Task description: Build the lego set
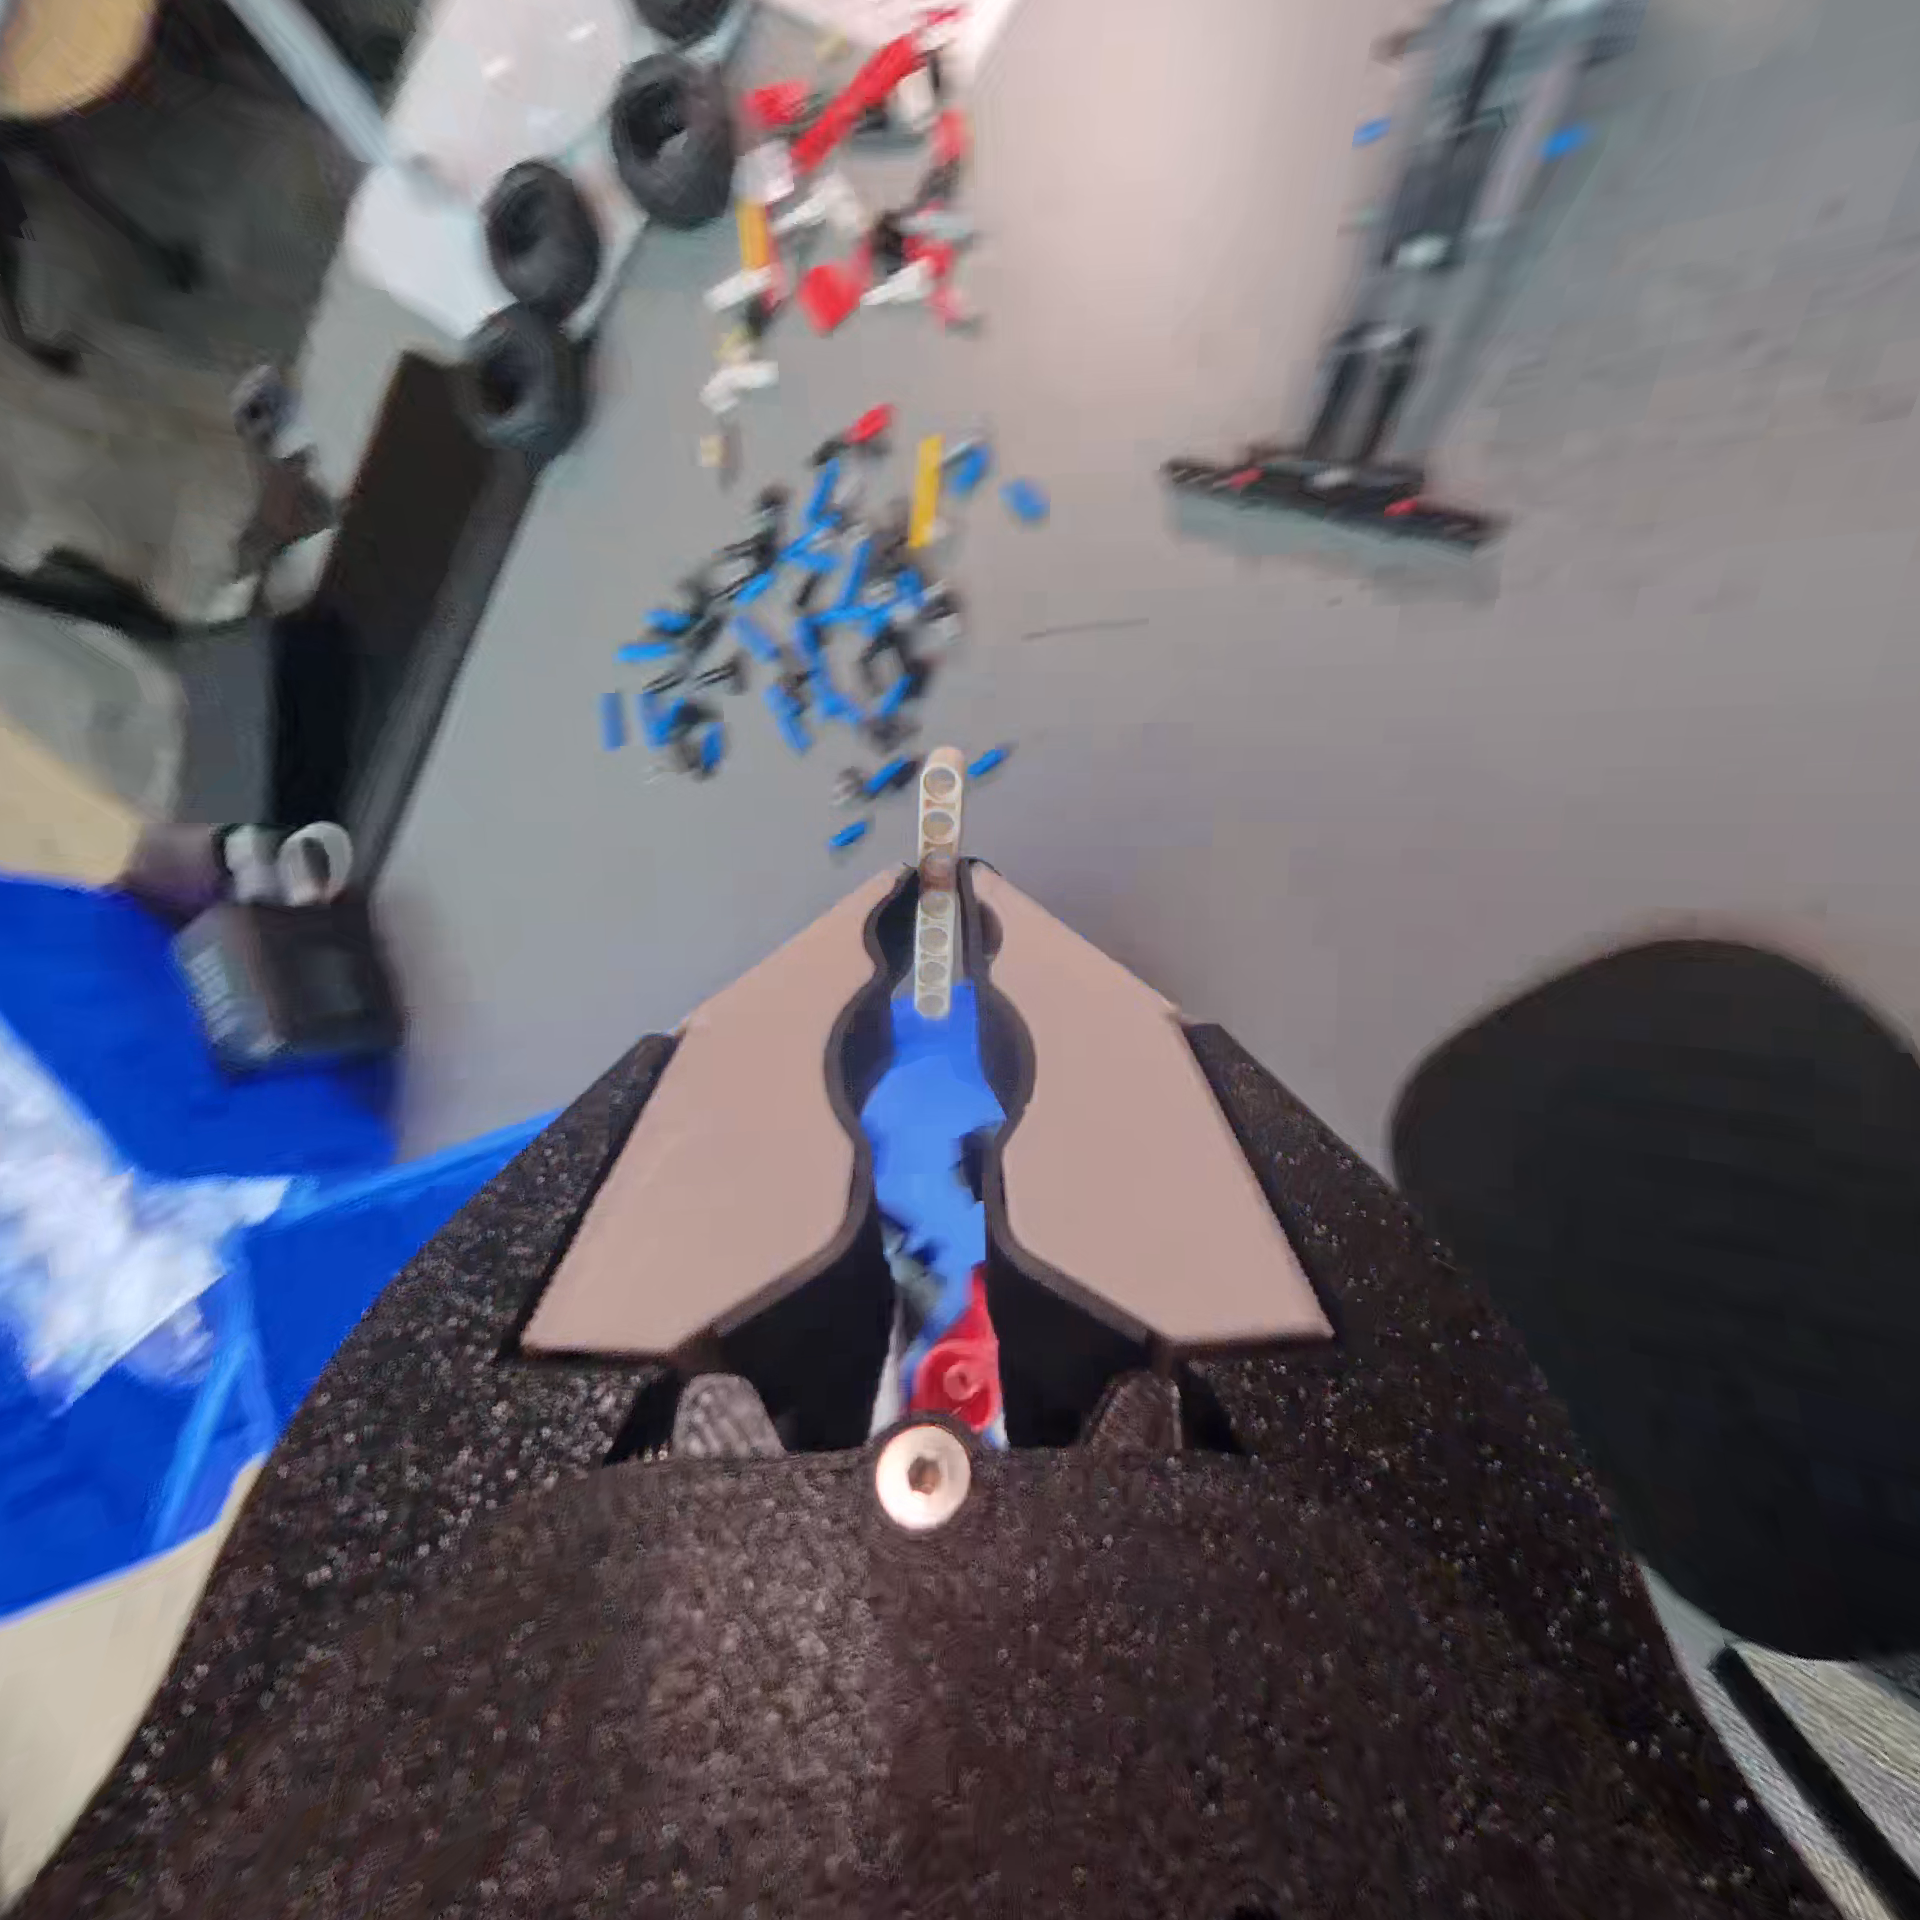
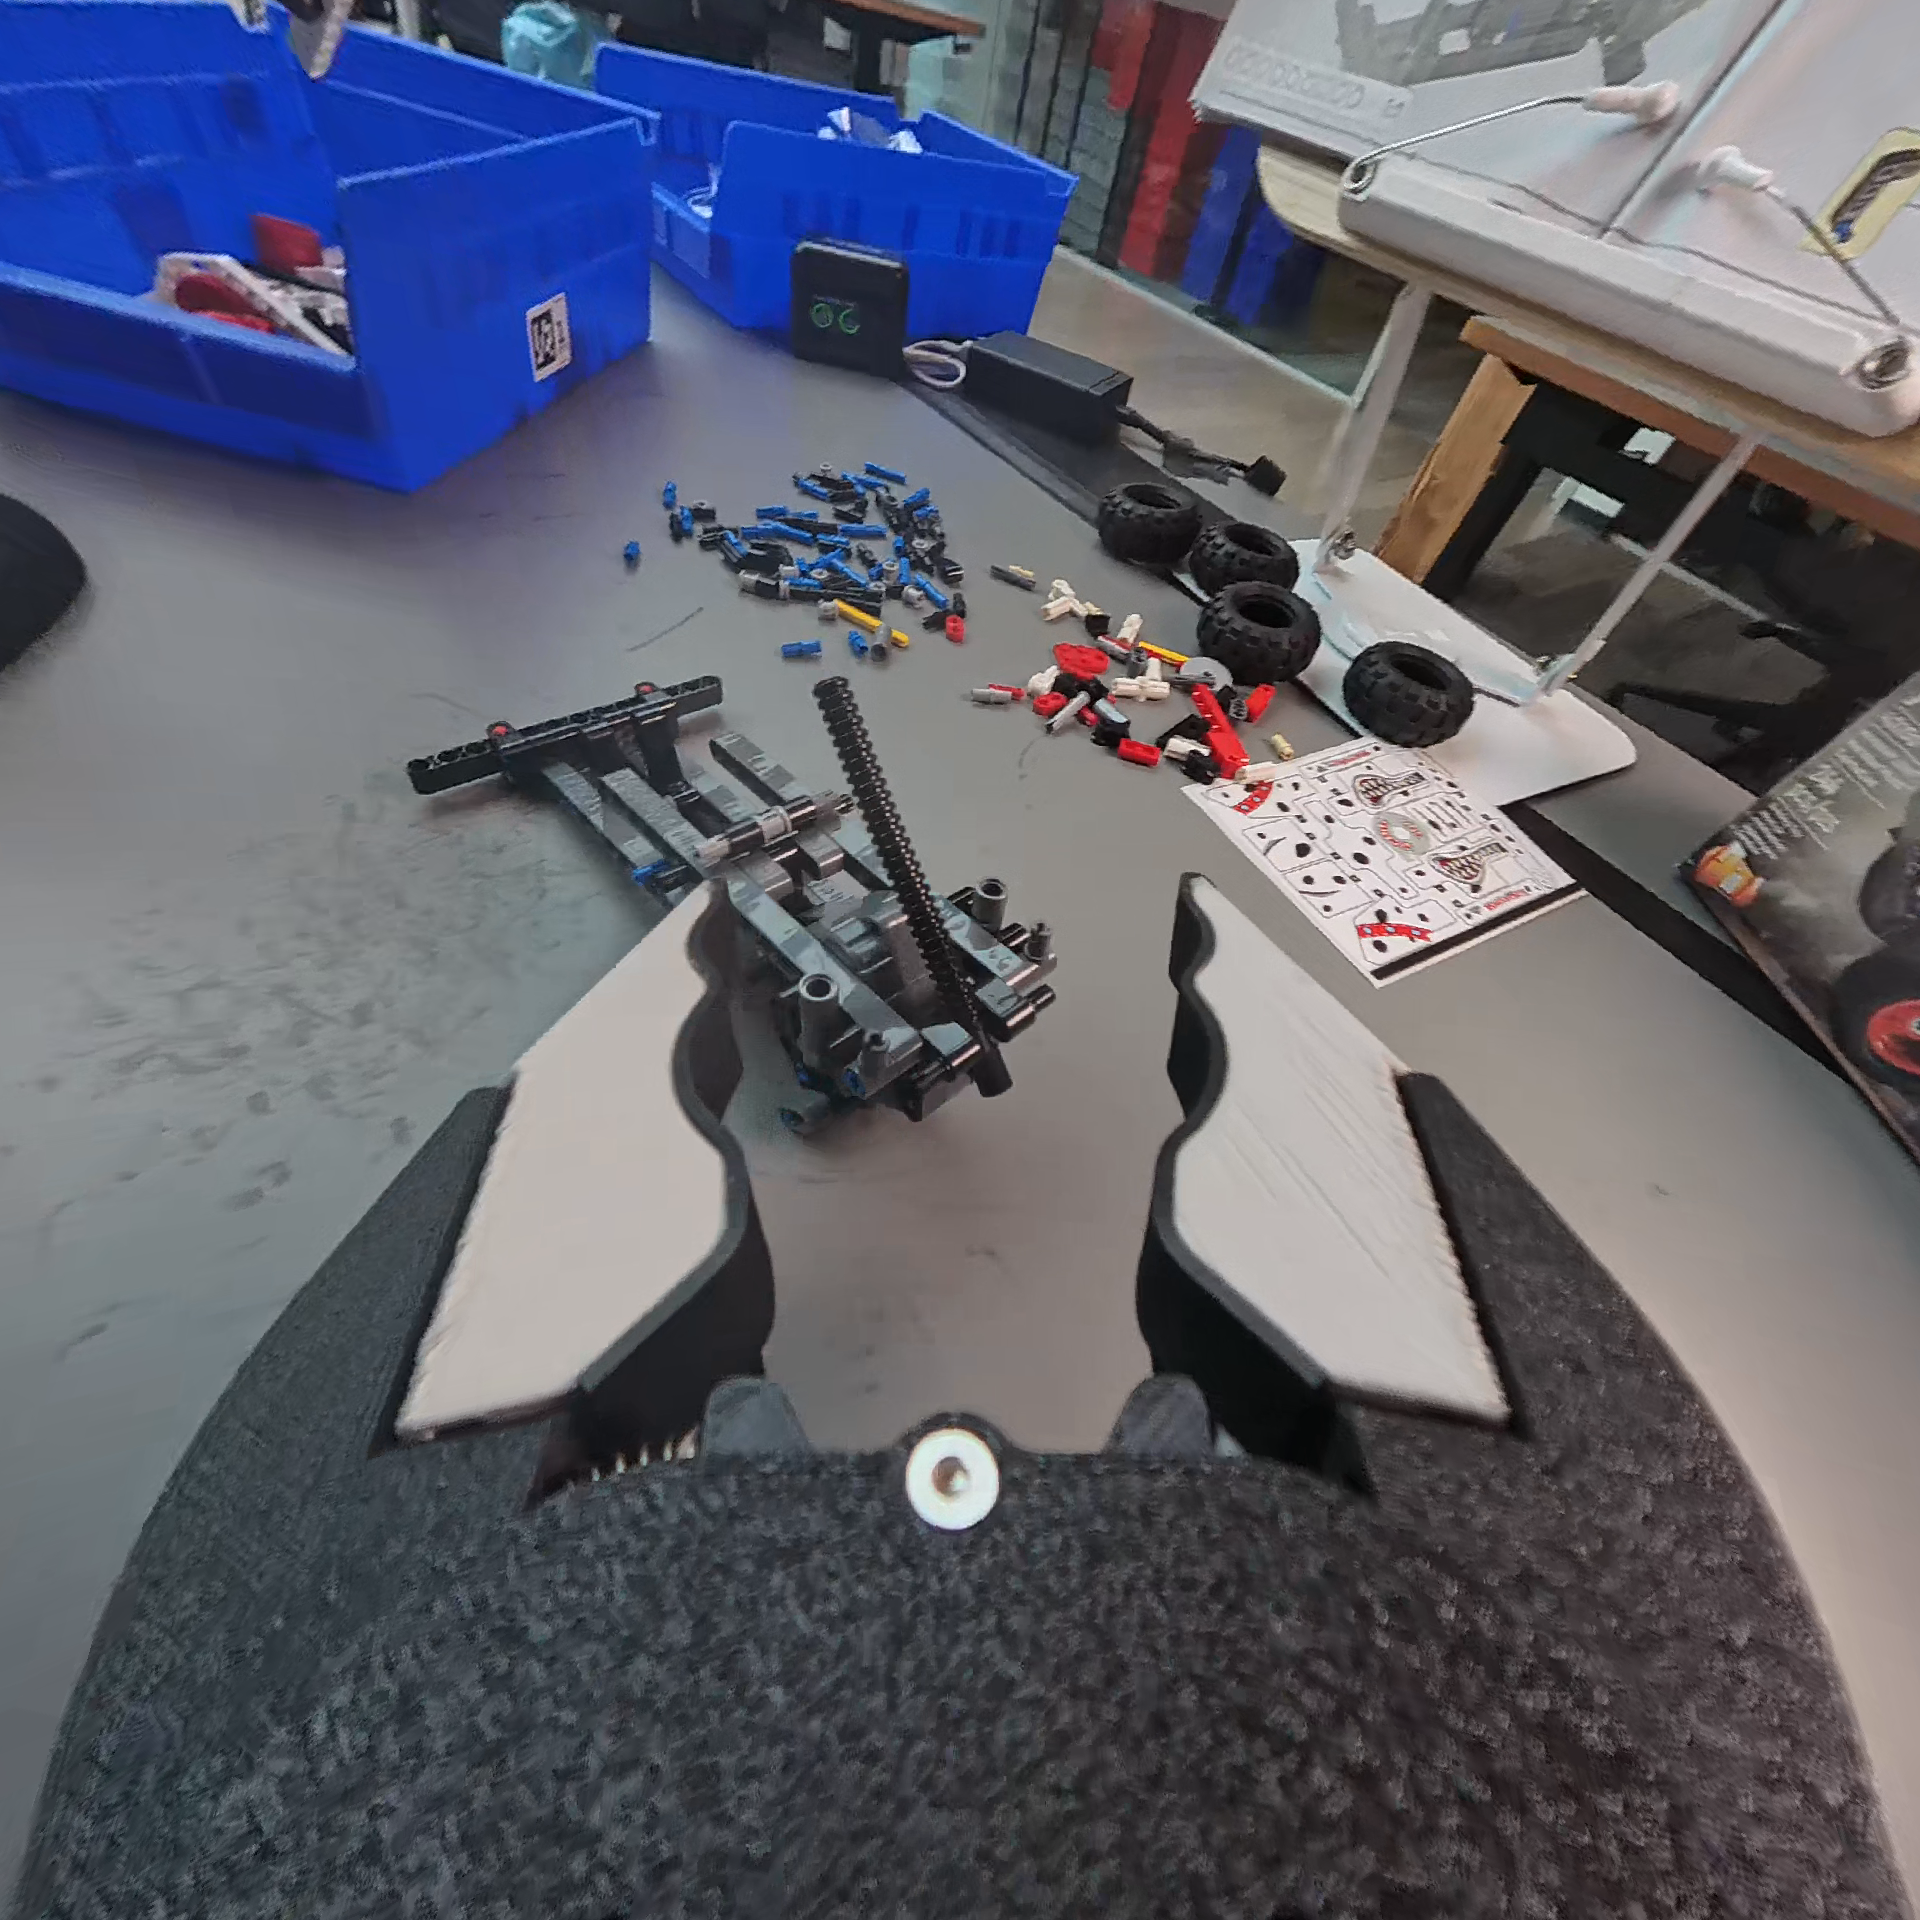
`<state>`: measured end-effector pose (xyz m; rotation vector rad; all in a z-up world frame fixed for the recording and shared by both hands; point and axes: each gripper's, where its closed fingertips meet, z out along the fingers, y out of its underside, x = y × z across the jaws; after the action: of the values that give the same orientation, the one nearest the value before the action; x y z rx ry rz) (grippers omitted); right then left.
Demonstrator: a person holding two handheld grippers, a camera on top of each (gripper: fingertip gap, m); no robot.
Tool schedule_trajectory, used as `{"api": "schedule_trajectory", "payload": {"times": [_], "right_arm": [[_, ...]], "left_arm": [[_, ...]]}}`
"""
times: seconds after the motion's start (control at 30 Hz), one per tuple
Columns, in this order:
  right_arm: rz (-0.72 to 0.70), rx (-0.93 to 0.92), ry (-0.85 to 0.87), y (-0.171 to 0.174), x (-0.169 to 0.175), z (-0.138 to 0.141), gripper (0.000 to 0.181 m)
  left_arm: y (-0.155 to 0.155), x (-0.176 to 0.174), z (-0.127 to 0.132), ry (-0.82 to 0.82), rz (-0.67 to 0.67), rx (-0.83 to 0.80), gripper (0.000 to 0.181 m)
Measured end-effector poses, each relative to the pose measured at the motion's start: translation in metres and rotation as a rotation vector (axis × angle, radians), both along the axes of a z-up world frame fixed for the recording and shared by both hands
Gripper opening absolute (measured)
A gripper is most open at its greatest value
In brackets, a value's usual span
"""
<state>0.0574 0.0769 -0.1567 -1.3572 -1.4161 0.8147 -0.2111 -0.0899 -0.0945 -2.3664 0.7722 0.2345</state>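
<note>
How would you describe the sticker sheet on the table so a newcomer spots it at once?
Start at the grey table and find the four black tyres along its far right edge. Just in front of them lies the sticker sheet. It is the only flat white paper there, printed in red and black, unlike the loose plastic pieces beside it.

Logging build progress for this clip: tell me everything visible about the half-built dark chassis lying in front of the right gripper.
The chassis is a long, flat frame of dark grey and black plastic beams with small blue pins. A black holed crossbeam with red pins caps its far end; a blockier section sits nearest the camera. A black ribbed rod leans diagonally across it. It lies on the grey table, apparently partly between the open fingers of the right gripper, with no contact visible.
</note>
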Motion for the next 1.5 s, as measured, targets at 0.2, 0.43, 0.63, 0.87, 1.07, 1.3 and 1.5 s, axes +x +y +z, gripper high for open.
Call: {"api": "schedule_trajectory", "payload": {"times": [0.2, 0.43, 0.63, 0.87, 1.07, 1.3, 1.5], "right_arm": [[0.217, 0.095, -0.287, -0.006, -0.019, -0.031, 0.103], [0.399, 0.046, -0.500, -0.009, -0.022, -0.053, 0.070], [0.320, 0.057, -0.486, 0.018, -0.018, -0.053, 0.070], [0.259, 0.077, -0.366, 0.021, -0.018, -0.033, 0.079], [0.134, 0.093, -0.082, 0.026, 0.007, 0.043, 0.075], [0.064, 0.031, 0.029, 0.012, 0.053, 0.041, 0.065], [0.146, -0.020, 0.020, -0.004, 0.048, 0.025, 0.057]], "left_arm": [[-0.012, 0.182, -0.071, -0.303, -0.369, -0.230, 0.010], [0.023, 0.265, -0.128, -0.283, -0.475, -0.299, 0.010], [0.045, 0.285, -0.142, -0.281, -0.493, -0.300, 0.009], [0.061, 0.288, -0.126, -0.383, -0.494, -0.168, 0.031], [0.084, 0.213, -0.029, -0.443, -0.287, 0.240, 0.041], [-0.019, 0.020, -0.032, -0.230, 0.294, 0.065, 0.051], [-0.085, -0.017, -0.131, -0.107, 0.442, -0.300, 0.037]]}}
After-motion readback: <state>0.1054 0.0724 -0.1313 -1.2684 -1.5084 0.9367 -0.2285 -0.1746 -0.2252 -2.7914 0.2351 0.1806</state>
